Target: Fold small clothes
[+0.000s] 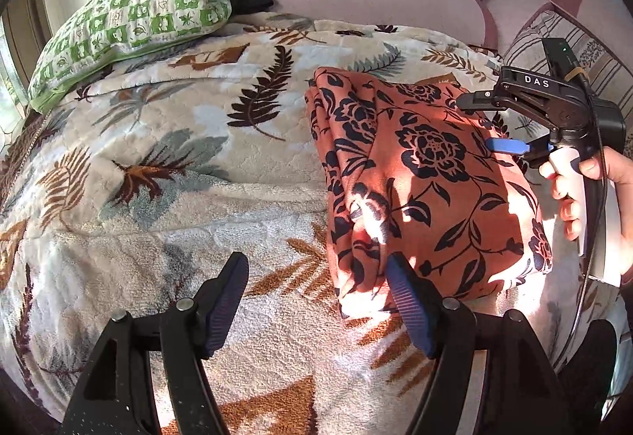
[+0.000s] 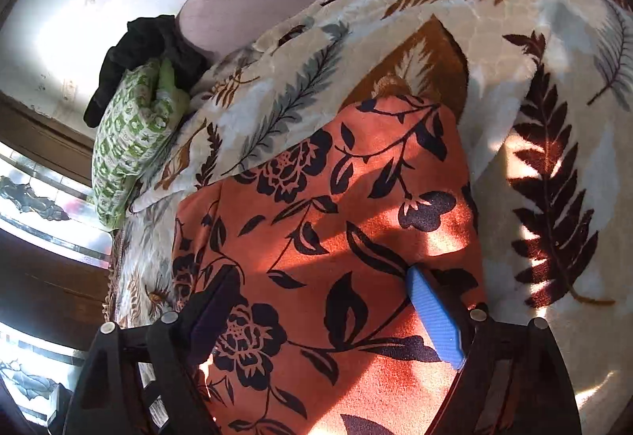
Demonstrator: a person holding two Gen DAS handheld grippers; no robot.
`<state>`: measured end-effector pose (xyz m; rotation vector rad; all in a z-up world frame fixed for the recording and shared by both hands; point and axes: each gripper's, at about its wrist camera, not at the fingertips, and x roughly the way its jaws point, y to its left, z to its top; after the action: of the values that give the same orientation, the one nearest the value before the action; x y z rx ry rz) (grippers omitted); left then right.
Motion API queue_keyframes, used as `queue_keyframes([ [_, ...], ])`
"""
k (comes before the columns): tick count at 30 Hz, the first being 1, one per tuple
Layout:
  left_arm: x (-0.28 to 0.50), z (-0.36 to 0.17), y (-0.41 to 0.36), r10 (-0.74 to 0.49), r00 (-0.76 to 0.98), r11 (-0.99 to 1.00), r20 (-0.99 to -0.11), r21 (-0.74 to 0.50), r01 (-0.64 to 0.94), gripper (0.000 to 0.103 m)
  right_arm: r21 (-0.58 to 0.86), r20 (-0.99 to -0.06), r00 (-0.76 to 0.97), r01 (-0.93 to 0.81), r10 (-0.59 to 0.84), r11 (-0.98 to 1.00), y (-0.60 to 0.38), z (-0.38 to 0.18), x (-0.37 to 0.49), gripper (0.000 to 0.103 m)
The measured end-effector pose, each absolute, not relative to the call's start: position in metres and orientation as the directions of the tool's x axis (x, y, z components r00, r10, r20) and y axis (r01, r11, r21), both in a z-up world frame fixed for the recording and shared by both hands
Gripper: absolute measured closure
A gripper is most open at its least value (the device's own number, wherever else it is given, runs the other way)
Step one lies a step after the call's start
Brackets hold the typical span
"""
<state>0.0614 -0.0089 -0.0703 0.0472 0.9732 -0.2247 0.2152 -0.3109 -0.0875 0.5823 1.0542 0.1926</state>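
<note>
On the bed's leaf-print blanket (image 1: 166,166), an orange flowered cloth (image 1: 427,189) is laid folded.
Both tools are spread, nothing pinched: left tool (image 1: 316,300) at its near edge, right tool (image 2: 324,316) above, seemingly released.

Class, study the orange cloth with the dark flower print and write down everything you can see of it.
The orange cloth with dark navy flower and leaf print looks soft and slightly fuzzy. It lies folded into a thick, roughly rectangular bundle, with layered edges showing along one side. It rests flat on the cream leaf-patterned fleece blanket, patched with sunlight and shadow. The left claw is open at its near corner, one pad against the edge. The right claw is open over its top.
</note>
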Motion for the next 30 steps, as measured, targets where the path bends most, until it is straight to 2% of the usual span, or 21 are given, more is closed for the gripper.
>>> queue_keyframes([
  [8, 0.044, -0.051, -0.011, -0.144, 0.578, 0.977, -0.803, -0.024, 0.211, 0.026, 0.510, -0.715, 0.563, 0.015, 0.414, 0.860, -0.291, -0.039, 0.138, 0.015],
  [14, 0.027, -0.045, -0.007, -0.145, 0.574, 0.979, -0.806, -0.033, 0.200, 0.026, 0.530, -0.707, 0.560, 0.016, 0.431, 0.848, -0.283, -0.042, 0.066, 0.015],
  [16, 0.021, -0.045, -0.003, -0.145, 0.570, 0.981, -0.809, -0.043, 0.188, 0.024, 0.523, -0.717, 0.555, 0.030, 0.420, 0.852, -0.281, -0.047, 0.044, 0.015],
  [18, 0.015, -0.045, 0.002, -0.113, 0.578, 0.988, -0.808, -0.032, 0.149, 0.016, 0.498, -0.735, 0.553, 0.047, 0.393, 0.866, -0.277, -0.050, 0.026, 0.014],
  [19, 0.013, -0.046, 0.003, -0.089, 0.581, 0.992, -0.809, -0.019, 0.126, 0.015, 0.469, -0.751, 0.547, 0.048, 0.370, 0.882, -0.273, -0.050, 0.020, 0.015],
  [25, 0.006, -0.048, 0.009, -0.053, 0.567, 0.998, -0.822, -0.018, 0.067, 0.015, 0.286, -0.805, 0.548, 0.019, 0.230, 0.958, -0.256, -0.040, 0.001, 0.014],
  [30, 0.007, -0.053, 0.014, -0.046, 0.560, 0.998, -0.827, -0.021, 0.052, 0.015, 0.343, -0.768, 0.577, 0.002, 0.279, 0.939, -0.262, -0.026, 0.024, 0.014],
])
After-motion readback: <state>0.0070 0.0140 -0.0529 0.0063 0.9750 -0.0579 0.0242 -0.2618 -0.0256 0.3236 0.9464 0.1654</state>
